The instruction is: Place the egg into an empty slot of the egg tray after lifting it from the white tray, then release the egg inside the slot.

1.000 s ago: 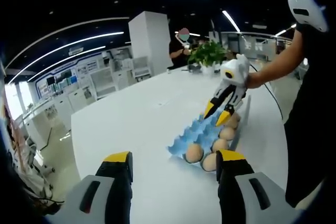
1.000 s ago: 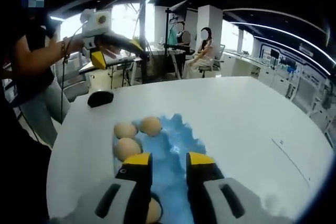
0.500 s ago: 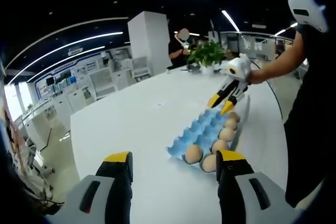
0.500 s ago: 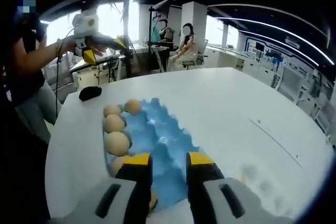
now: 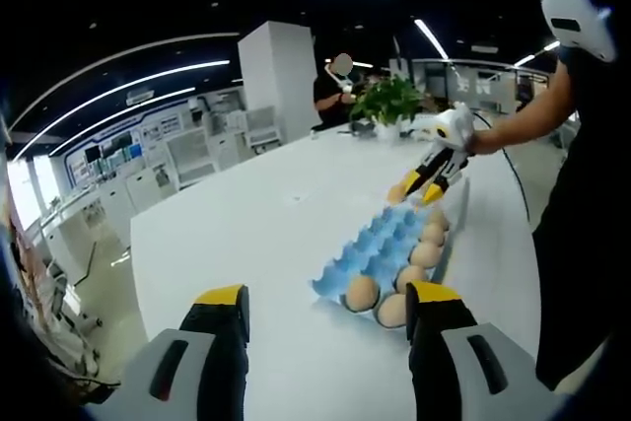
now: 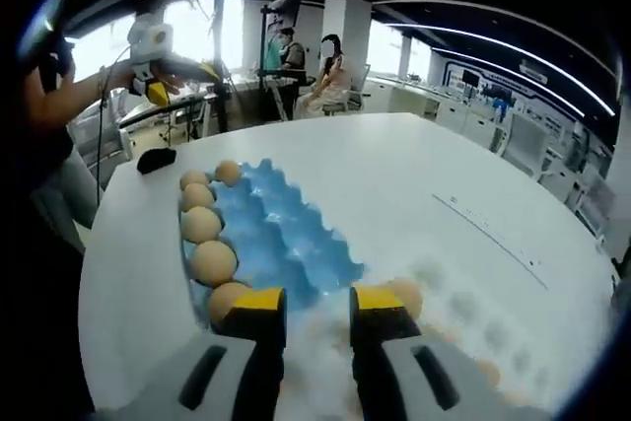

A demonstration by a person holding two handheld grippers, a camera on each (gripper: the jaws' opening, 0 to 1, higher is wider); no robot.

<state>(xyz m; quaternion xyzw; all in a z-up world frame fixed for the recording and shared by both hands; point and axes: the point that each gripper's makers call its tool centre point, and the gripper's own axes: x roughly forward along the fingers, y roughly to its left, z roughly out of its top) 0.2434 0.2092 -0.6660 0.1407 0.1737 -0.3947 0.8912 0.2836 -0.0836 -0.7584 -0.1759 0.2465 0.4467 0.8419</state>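
Note:
A blue egg tray (image 5: 375, 248) lies on the white table (image 5: 246, 234), with a row of eggs (image 5: 424, 251) along its right side. My left gripper (image 5: 328, 308) hangs open well short of the tray's near end, with nothing between its fingers. My right gripper (image 5: 422, 187) hovers open over the tray's far end, next to an egg (image 5: 396, 192). In the right gripper view, my right gripper (image 6: 317, 308) is open and bare above a blurred white tray (image 6: 463, 327) that holds an egg (image 6: 405, 294). The blue tray (image 6: 271, 234) lies just beyond it, with its eggs (image 6: 201, 225) on the left.
A potted plant (image 5: 390, 102) stands at the table's far end, with a person (image 5: 338, 91) behind it. A black object (image 6: 156, 159) lies on the table past the blue tray. Seated people (image 6: 325, 76) are beyond the table. Broad bare tabletop (image 6: 473, 204) spreads to the right.
My right gripper has drawn back along the blue tray to its far end, so the white tray with its egg now lies under it. My left gripper has stayed put.

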